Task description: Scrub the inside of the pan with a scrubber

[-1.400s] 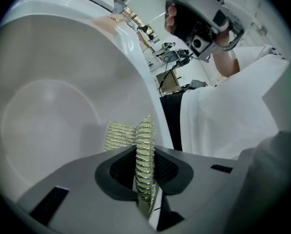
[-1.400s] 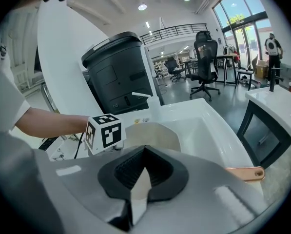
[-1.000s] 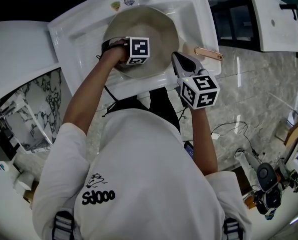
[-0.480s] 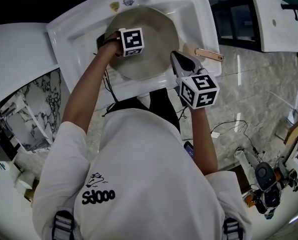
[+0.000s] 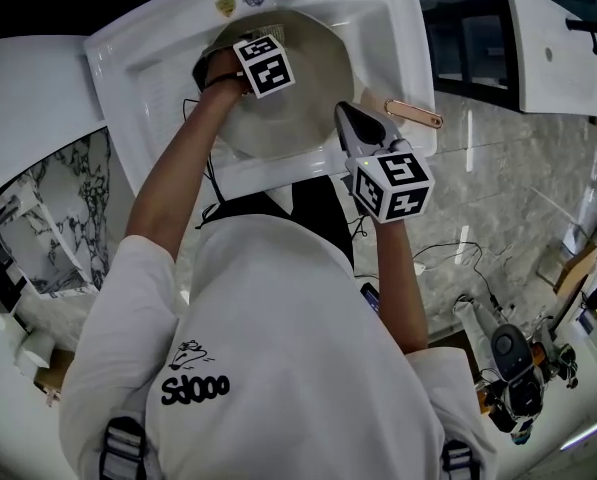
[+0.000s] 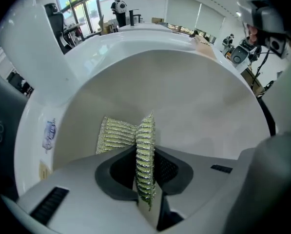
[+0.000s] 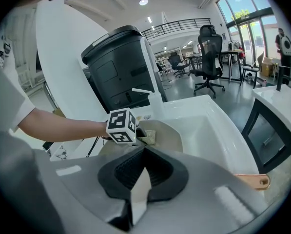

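A pale round pan (image 5: 313, 83) lies in the white sink (image 5: 398, 18). Its copper handle (image 5: 414, 113) sticks out over the sink's right rim. My left gripper (image 5: 274, 40) is inside the pan at its far left wall, shut on a yellow-green mesh scrubber (image 6: 145, 165). The scrubber's loose flap (image 6: 115, 135) lies against the pan wall (image 6: 184, 96). My right gripper (image 5: 344, 115) sits at the pan's near right edge beside the handle (image 7: 252, 181). It (image 7: 141, 167) is shut on the thin pale rim of the pan (image 7: 169, 133).
The sink rim (image 7: 213, 126) surrounds the pan closely on all sides. Stickers (image 5: 223, 8) mark the sink's far edge. A black bin (image 7: 118, 67) stands behind the sink. A white counter (image 5: 28, 98) lies left, marble floor (image 5: 498, 198) with cables right.
My left gripper has slid with the scrubber from the pan's near left side up to its far left wall. The right gripper has held still on the rim.
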### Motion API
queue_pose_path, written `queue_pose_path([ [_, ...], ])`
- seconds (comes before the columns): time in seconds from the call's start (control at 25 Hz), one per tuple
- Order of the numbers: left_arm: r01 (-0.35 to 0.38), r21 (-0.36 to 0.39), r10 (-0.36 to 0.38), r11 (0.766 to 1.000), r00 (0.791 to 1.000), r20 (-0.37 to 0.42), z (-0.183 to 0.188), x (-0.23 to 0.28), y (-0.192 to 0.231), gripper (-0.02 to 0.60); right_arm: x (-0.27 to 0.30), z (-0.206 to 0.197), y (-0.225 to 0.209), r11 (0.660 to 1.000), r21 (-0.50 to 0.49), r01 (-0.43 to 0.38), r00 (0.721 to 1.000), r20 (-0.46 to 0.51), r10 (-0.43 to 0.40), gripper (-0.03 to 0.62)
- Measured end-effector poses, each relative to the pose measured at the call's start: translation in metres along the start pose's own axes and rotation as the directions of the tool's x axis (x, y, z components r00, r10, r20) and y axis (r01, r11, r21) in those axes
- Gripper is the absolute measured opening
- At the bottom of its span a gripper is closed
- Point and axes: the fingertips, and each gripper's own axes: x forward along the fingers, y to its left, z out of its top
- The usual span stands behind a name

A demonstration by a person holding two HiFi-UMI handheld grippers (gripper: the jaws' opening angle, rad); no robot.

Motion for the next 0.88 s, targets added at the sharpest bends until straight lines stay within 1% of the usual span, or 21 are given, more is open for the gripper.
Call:
queue_pose_path([
  [0.08,-0.07,-0.022,0.07,0.997,0.997,0.016,0.005,-0.005,0.011,0.066,-0.001,0.0,-0.002,1.0,-0.012,-0.011,1.0,-0.008,0.01,0.009],
  [0.2,-0.174,-0.043,0.175,0.984,0.984,0.039,0.01,-0.018,0.027,0.066,-0.002,0.002,-0.006,0.999,-0.034,-0.025,1.0,-0.011,0.024,0.009],
  [0.36,-0.263,-0.059,0.266,0.963,0.963,0.043,0.005,-0.031,0.036,0.066,-0.006,0.012,-0.006,0.998,-0.048,-0.044,0.999,0.009,0.045,0.009],
  [0.4,-0.291,-0.05,0.293,0.955,0.955,0.038,0.003,-0.034,0.039,0.066,-0.006,0.014,-0.005,0.997,-0.05,-0.053,0.998,0.01,0.054,0.009],
  [0.52,-0.383,0.017,0.383,0.924,0.924,0.021,0.001,-0.045,0.046,0.066,-0.005,0.011,-0.003,0.994,-0.072,-0.084,0.996,-0.008,0.083,0.009],
  [0.56,-0.391,0.025,0.391,0.92,0.92,0.017,0.001,-0.048,0.047,0.066,-0.005,0.009,-0.004,0.992,-0.081,-0.093,0.996,-0.018,0.092,0.009],
  [0.6,-0.387,0.022,0.387,0.922,0.922,0.011,0.001,-0.049,0.047,0.066,-0.005,0.008,-0.005,0.991,-0.088,-0.102,0.995,-0.026,0.101,0.009],
  [0.68,-0.367,0.008,0.367,0.93,0.93,-0.014,-0.003,-0.05,0.047,0.066,-0.004,0.009,-0.006,0.988,-0.097,-0.12,0.992,-0.036,0.117,0.009],
  [0.76,-0.354,0.013,0.354,0.935,0.934,-0.046,-0.011,-0.049,0.046,0.066,-0.003,0.011,-0.006,0.984,-0.109,-0.138,0.99,-0.041,0.135,0.009],
  [0.88,-0.346,0.08,0.354,0.935,0.929,-0.113,-0.025,-0.04,0.04,0.066,0.0,0.018,-0.004,0.977,-0.138,-0.165,0.986,-0.047,0.16,0.009],
])
